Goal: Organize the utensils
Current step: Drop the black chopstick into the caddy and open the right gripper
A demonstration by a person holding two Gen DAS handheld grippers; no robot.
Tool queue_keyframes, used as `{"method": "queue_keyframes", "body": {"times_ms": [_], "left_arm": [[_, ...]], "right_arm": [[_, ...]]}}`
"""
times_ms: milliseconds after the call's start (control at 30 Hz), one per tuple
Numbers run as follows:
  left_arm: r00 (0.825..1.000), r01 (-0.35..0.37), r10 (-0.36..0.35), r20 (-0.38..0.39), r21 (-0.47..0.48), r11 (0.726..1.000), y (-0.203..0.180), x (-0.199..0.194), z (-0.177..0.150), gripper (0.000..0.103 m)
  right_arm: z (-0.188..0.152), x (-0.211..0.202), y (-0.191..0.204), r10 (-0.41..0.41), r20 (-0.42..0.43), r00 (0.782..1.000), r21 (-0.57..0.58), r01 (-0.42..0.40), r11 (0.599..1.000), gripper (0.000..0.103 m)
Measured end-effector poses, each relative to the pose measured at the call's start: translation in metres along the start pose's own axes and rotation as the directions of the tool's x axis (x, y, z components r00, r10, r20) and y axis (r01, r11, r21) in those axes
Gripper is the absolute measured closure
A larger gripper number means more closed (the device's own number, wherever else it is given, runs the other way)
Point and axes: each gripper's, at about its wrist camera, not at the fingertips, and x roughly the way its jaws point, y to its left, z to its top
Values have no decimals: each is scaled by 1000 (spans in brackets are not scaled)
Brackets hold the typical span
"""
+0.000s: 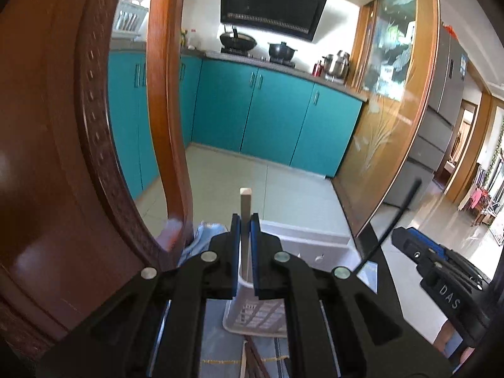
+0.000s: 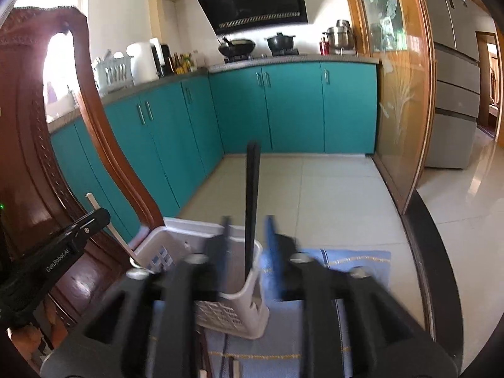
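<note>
A white slotted utensil holder (image 1: 252, 313) (image 2: 239, 302) stands on a blue cloth (image 2: 334, 264). My left gripper (image 1: 245, 222) is shut on a pale chopstick (image 1: 245, 198) that stands upright above the holder. In the right wrist view that left gripper (image 2: 94, 217) comes in from the left with the pale chopstick (image 2: 110, 233) slanting down to the holder's left rim. My right gripper (image 2: 248, 236) is open. A black chopstick pair (image 2: 252, 195) stands in the holder's near compartment between its jaws, touching neither. The right gripper (image 1: 441, 271) also shows at the right of the left wrist view.
A carved wooden chair back (image 1: 56, 157) (image 2: 25, 132) rises close on the left. More brown chopsticks (image 1: 252, 359) (image 2: 233, 367) lie on the cloth near me. Beyond are teal cabinets (image 2: 283, 110), a tiled floor and a glass sliding door (image 2: 400, 100).
</note>
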Motion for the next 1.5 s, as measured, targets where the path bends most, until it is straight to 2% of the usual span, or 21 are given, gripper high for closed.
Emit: {"method": "queue_keyframes", "body": {"times_ms": [200,300,433,533,633,767,933,1067,1300,1367,1500], "left_arm": [[998,-3,4,-55,8,1000,2,14,-11,96],[996,7,-6,-90,8,1000,1,22,-12,96],[990,22,-23,-136,-2,1000,1,35,-17,96],[987,21,-20,-160,1,1000,1,39,-20,96],[981,45,-49,-187,-27,999,4,46,-26,93],[977,58,-63,-203,-30,998,2,54,-31,92],[982,36,-36,-184,-5,999,-2,65,-33,91],[981,43,-47,-186,-28,999,-2,69,-32,91],[993,18,-21,-119,-22,1000,-6,75,-16,94],[996,-2,0,-87,-15,1000,-6,77,-11,94],[993,20,-24,-113,-38,999,-6,83,-10,94]], "right_arm": [[-13,29,-3,-8,-147,989,10,10,1000,60],[-19,44,-8,35,-225,974,58,-23,998,60],[-22,54,-16,109,-266,958,135,-74,988,60],[-23,58,-16,131,-291,948,161,-86,983,83],[-23,55,-13,103,-266,958,140,-67,988,91],[-24,47,-10,38,-181,983,108,-19,994,98],[-27,46,-17,49,-111,993,157,-31,987,98],[-25,46,-23,48,-78,996,200,-31,979,98],[-24,48,-20,35,14,999,179,-37,983,97],[-25,51,-21,46,16,999,167,-48,985,98],[-26,60,-26,33,-55,998,169,-23,985,98]]}}
